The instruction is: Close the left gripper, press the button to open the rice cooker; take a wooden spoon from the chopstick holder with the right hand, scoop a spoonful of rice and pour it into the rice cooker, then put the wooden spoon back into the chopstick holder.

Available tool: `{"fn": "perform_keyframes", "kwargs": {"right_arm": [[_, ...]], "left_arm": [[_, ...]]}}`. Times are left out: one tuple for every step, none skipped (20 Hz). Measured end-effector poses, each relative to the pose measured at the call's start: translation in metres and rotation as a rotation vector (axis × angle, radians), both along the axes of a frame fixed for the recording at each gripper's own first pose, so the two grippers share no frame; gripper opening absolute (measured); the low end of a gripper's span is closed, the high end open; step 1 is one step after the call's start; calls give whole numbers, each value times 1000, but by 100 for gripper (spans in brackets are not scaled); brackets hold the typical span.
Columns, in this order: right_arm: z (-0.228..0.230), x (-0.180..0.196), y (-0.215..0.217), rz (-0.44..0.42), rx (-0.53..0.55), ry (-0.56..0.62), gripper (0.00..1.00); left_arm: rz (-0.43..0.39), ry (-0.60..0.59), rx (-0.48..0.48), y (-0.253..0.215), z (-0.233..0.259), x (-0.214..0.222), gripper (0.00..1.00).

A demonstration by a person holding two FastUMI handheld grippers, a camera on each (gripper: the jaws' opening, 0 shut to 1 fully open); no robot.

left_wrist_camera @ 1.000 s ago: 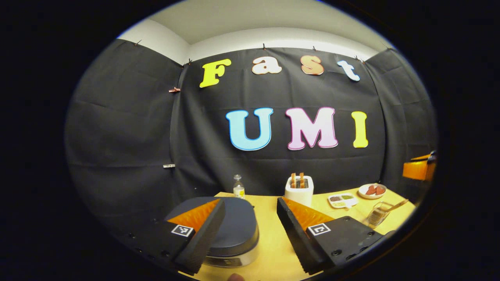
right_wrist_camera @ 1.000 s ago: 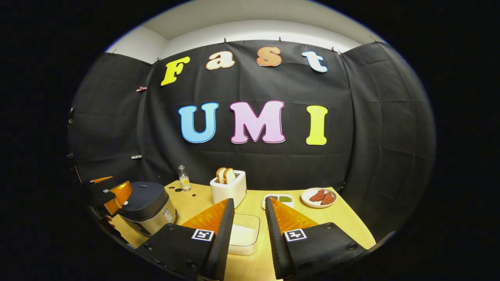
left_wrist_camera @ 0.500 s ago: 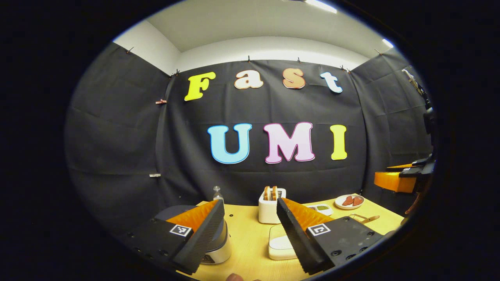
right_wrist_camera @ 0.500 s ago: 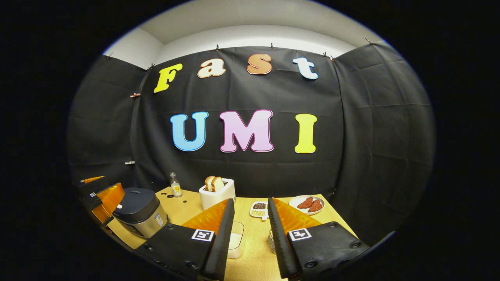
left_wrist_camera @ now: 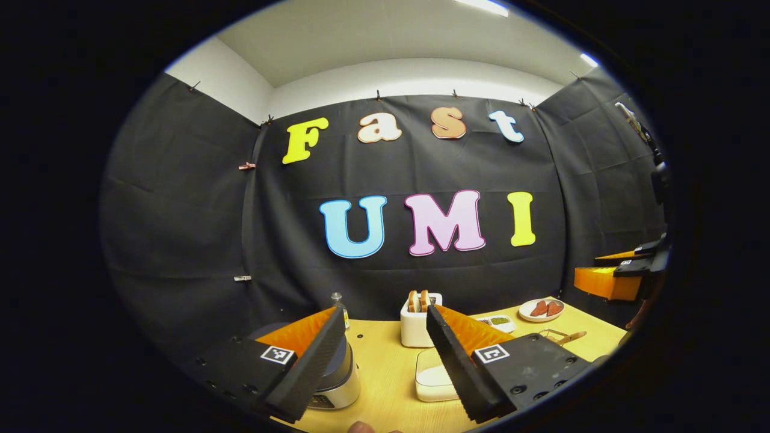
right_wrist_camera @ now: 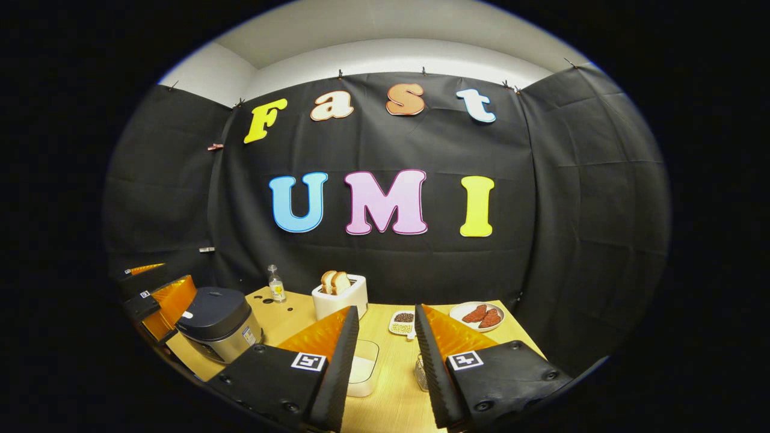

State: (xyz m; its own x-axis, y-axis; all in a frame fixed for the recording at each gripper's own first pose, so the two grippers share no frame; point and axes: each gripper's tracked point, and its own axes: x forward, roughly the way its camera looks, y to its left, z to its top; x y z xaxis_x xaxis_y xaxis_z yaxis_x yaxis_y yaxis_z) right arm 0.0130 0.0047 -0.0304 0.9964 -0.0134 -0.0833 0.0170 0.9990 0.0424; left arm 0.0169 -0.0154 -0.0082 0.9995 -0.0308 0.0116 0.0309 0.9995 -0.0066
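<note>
Grey-lidded rice cooker [left_wrist_camera: 337,376] sits lid shut, just behind left gripper [left_wrist_camera: 379,367]'s left finger; jaws wide apart, must close before pressing. Right gripper [right_wrist_camera: 382,367] also wide, empty.

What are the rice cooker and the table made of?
The rice cooker looks like shiny metal round its body, with a dark, smooth lid, probably plastic. The table looks like pale wood, with faint grain lines, though it could be a wood-look coating.

Black cloth walls [right_wrist_camera: 571,198] enclose a wooden table [right_wrist_camera: 385,385] beneath a lit white ceiling [left_wrist_camera: 385,36].
</note>
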Motion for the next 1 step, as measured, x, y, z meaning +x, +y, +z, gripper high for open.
{"fn": "perform_keyframes", "kwargs": {"right_arm": [[0,0,-1,-4,2,0,59]], "left_arm": [[2,3,-4,1,0,-1,93]]}}
